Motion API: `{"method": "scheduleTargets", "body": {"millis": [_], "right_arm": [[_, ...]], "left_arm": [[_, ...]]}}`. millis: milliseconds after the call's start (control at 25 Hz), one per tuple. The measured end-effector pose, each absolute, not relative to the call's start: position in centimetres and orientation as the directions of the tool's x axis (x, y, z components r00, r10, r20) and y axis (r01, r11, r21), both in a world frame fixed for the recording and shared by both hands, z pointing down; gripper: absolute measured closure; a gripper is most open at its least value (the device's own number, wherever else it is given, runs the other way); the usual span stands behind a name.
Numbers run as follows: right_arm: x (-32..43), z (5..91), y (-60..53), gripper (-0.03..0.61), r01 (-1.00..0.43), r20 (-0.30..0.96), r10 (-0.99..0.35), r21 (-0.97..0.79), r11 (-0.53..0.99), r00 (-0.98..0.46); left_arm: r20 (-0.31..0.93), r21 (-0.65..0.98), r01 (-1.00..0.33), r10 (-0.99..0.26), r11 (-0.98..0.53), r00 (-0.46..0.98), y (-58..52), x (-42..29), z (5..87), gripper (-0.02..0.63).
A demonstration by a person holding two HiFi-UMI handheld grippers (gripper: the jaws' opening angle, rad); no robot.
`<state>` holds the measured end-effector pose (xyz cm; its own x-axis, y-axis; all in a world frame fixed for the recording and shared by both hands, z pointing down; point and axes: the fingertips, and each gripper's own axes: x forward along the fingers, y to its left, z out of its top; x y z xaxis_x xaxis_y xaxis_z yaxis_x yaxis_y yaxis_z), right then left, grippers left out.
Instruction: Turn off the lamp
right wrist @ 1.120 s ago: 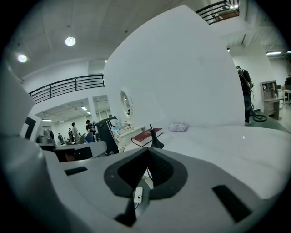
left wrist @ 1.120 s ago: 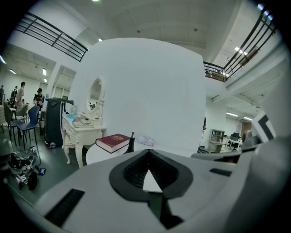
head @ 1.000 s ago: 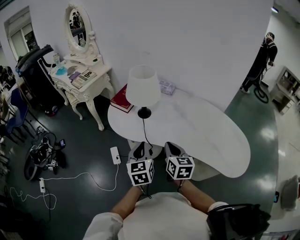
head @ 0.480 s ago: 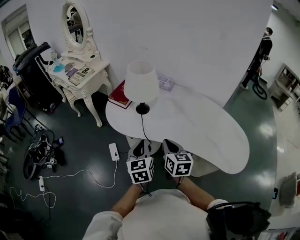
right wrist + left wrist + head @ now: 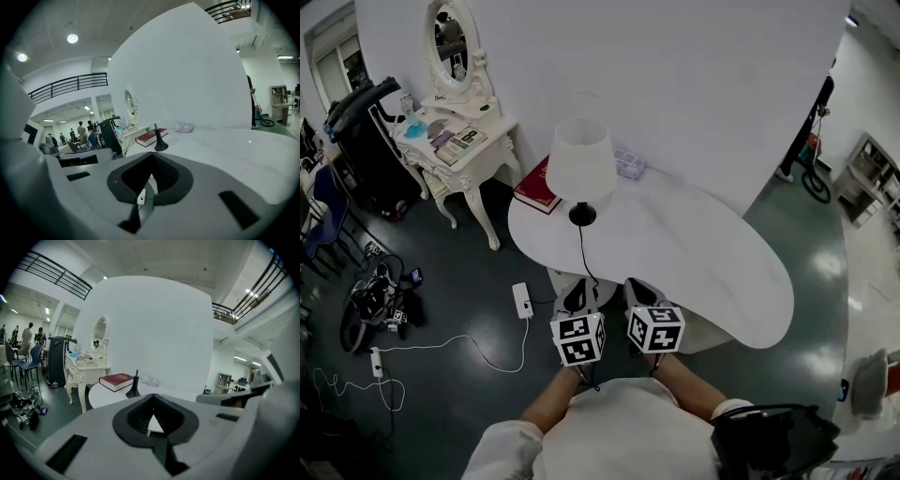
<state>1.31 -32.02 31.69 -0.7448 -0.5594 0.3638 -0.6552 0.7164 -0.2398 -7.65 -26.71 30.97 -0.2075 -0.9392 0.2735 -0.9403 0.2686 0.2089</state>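
At the upper right of the head view, a person (image 5: 818, 112) stands half hidden behind the white wall panel (image 5: 675, 84). The lamp cord (image 5: 584, 255) runs out of sight behind the left gripper (image 5: 578, 296), and its fine detail is too small to tell.

We see the lamp (image 5: 580, 174) standing upright near the left end of the white desk (image 5: 703, 253), its white, flared shade (image 5: 579, 157) above a small black base (image 5: 582, 215), with a thin black cord (image 5: 585, 255) running from the base toward the desk's near edge
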Motion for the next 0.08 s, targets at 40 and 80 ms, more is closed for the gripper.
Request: {"method": "scheduleTargets", "body": {"millis": [40, 80], "right_arm": [[1.28, 31.72, -32.04, 0.580, -0.656, 0.363, -0.560, -0.240, 0.716, -0.745], [1.26, 31.75, -32.06, 0.580, -0.656, 0.362, -0.561, -0.240, 0.716, -0.744]], "left_arm": [[0.275, 0.209, -0.940, -0.939, 0.269, -0.207, -26.73, -7.64, 31.08, 0.606], [0.277, 0.210, -0.940, -0.939, 0.268, -0.206, -26.75, -7.62, 31.20, 0.606]]}}
